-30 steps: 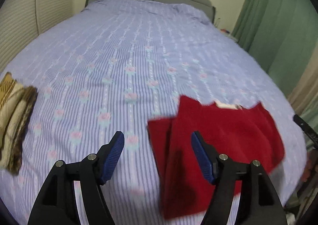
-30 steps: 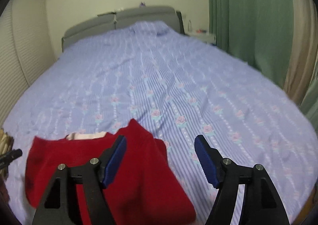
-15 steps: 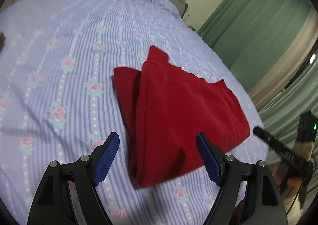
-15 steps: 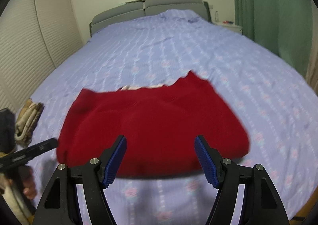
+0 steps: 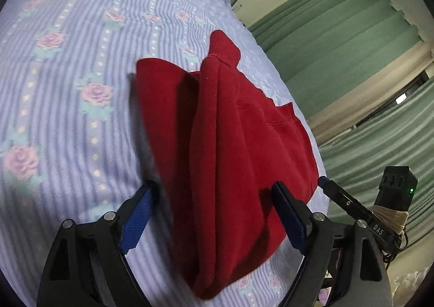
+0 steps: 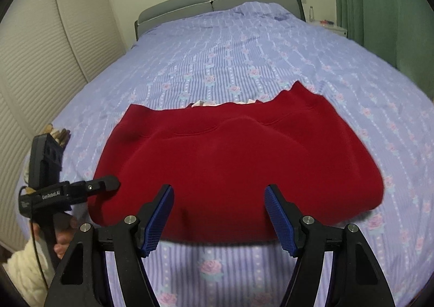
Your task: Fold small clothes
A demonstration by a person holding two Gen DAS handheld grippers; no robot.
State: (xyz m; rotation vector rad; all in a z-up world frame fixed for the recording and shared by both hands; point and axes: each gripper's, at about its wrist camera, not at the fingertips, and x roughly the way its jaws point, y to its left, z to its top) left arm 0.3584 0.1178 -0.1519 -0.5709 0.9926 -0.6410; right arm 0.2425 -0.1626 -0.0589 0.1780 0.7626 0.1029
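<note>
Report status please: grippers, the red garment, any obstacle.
Left gripper open, right gripper open, both empty. Red garment partly folded, flat on bed. No obstacle seen.

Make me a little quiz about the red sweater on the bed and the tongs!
1. True or false: the left tongs are shut on the red sweater.
2. Pick one. The sweater lies on: A) a wooden floor, B) a bedspread with stripes and roses, C) a chair.
3. Fill the gap: in the right wrist view, the right tongs are open, and their tips reach the sweater's near ____.

Key
1. False: both fingers are spread wide, with the sweater lying between them.
2. B
3. edge
</note>
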